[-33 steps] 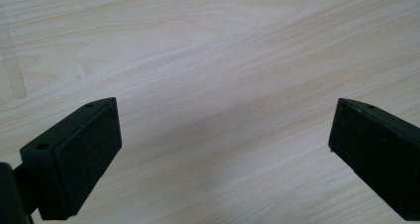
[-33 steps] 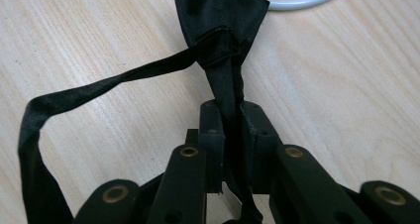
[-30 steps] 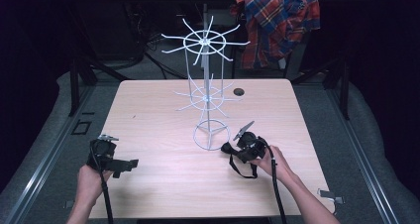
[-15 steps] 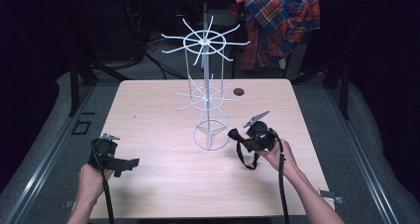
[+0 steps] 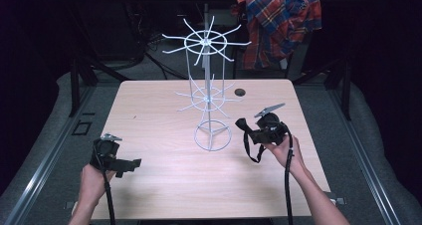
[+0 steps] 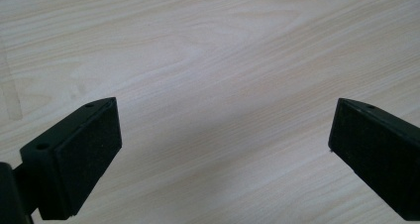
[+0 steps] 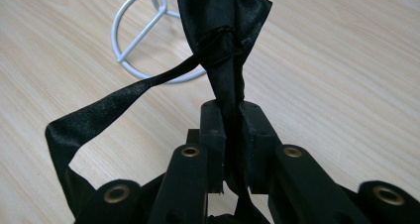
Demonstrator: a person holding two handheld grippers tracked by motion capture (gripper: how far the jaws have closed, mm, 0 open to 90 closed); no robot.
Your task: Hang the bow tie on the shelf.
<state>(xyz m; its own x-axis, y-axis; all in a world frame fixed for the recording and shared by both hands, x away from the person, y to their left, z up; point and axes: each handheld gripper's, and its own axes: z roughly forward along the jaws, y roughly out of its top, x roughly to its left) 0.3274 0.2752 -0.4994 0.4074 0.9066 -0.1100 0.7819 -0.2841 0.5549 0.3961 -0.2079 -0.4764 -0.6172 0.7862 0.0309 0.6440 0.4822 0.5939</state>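
Observation:
A white wire display stand (image 5: 208,95) rises from the middle of the wooden table (image 5: 149,115), its ring base (image 7: 148,40) near the centre. My right gripper (image 5: 245,125) hovers just right of that base and is shut on a black bow tie (image 7: 225,30). The tie's strap (image 7: 94,115) hangs down in a loop below the gripper, the strap (image 5: 251,148) clear of the tabletop. Near the table's front left corner my left gripper (image 5: 133,164) is held low with its jaws wide apart, its fingers (image 6: 79,154) bare over the wood.
A small dark round object (image 5: 240,92) lies on the table behind the stand. A plaid shirt (image 5: 281,21) hangs beyond the far edge at the right. Dark floor and metal rails surround the table.
My right gripper has lifted and moved right and away from the stand's base, carrying the bow tie with it. The left gripper has stayed in place.

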